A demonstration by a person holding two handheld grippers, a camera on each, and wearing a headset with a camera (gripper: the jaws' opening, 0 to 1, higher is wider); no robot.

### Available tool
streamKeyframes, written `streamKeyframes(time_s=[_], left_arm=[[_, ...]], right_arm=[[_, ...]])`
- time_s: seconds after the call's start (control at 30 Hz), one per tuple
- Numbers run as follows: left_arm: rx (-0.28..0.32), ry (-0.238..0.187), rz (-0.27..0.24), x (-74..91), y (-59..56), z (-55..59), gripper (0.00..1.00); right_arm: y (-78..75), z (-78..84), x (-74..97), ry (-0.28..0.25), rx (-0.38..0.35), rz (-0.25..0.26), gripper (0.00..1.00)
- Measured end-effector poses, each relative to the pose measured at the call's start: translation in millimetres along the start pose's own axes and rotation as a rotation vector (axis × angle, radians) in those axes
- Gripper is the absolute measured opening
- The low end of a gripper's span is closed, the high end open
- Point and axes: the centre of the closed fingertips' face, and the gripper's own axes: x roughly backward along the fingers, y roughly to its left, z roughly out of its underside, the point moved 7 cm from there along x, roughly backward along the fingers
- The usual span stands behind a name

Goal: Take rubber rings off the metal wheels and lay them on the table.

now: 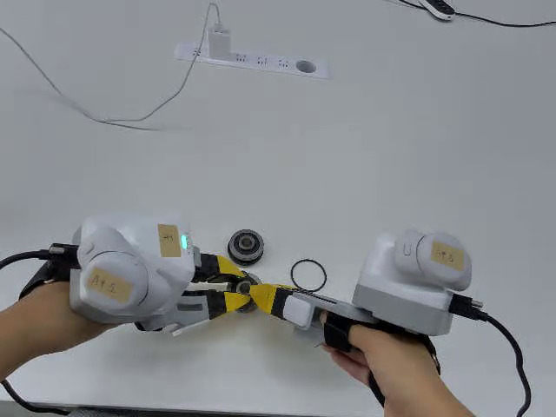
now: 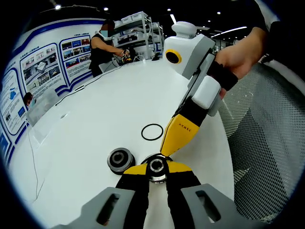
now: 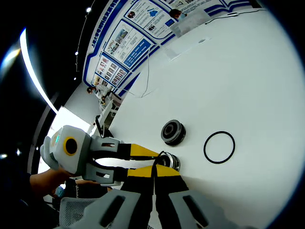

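Observation:
My left gripper (image 1: pixel 236 287) (image 2: pixel 156 170) is shut on a small metal wheel (image 1: pixel 247 290) (image 2: pixel 157 166) (image 3: pixel 170 161), held just above the white table (image 1: pixel 365 156). My right gripper (image 1: pixel 262 298) (image 3: pixel 154 168) comes in from the right. Its yellow jaws are pressed together on the thin black rubber ring (image 3: pixel 160 154) at the wheel's edge. In the left gripper view the right gripper's yellow tip (image 2: pixel 177 134) touches the top right of the wheel. A second wheel (image 1: pixel 246 246) (image 2: pixel 121 160) (image 3: pixel 172 131) with its black ring on lies flat nearby. A loose rubber ring (image 1: pixel 308 275) (image 2: pixel 152 131) (image 3: pixel 219 147) lies on the table.
A white power strip (image 1: pixel 252 59) with a plugged charger and a grey cable (image 1: pixel 130 117) lies at the back of the table. The table's front edge (image 1: pixel 217 407) runs just below the grippers. A mesh chair (image 2: pixel 267 143) stands beside the table. People (image 2: pixel 102 45) work at its far end.

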Motion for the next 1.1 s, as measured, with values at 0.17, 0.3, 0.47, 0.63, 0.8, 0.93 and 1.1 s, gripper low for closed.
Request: streamKeyframes(time_s=[0.17,0.3,0.47,0.63,0.8,0.93,1.1], left_arm=[[0.004,0.007,-0.005,0.0,0.0,-0.7,0.13],[0.013,0.008,-0.004,-0.1,0.6,-0.4,0.14],[0.010,0.013,-0.002,0.5,1.0,-0.5,0.14],[0.030,-0.012,-0.007,7.8,1.3,-6.1,0.10],[0.037,-0.020,-0.020,14.3,3.3,-6.0,0.12],[0.061,-0.035,-0.049,22.0,5.5,-7.8,0.13],[0.081,-0.058,-0.077,29.1,7.5,-13.8,0.13]], right_arm=[[-0.4,-0.2,-0.7,-0.002,-0.007,0.002,0.01],[-0.5,-0.5,-0.8,-0.003,-0.010,0.002,0.01],[-0.9,-0.5,-1.2,-0.004,-0.013,0.002,0.01],[-1.3,-0.6,-1.4,-0.005,-0.022,0.000,0.01],[-0.1,0.5,-2.6,-0.003,-0.033,-0.008,0.01],[2.1,-0.1,-3.1,-0.006,-0.042,-0.025,0.01],[5.5,-0.9,-2.6,-0.014,-0.054,-0.045,0.01]])
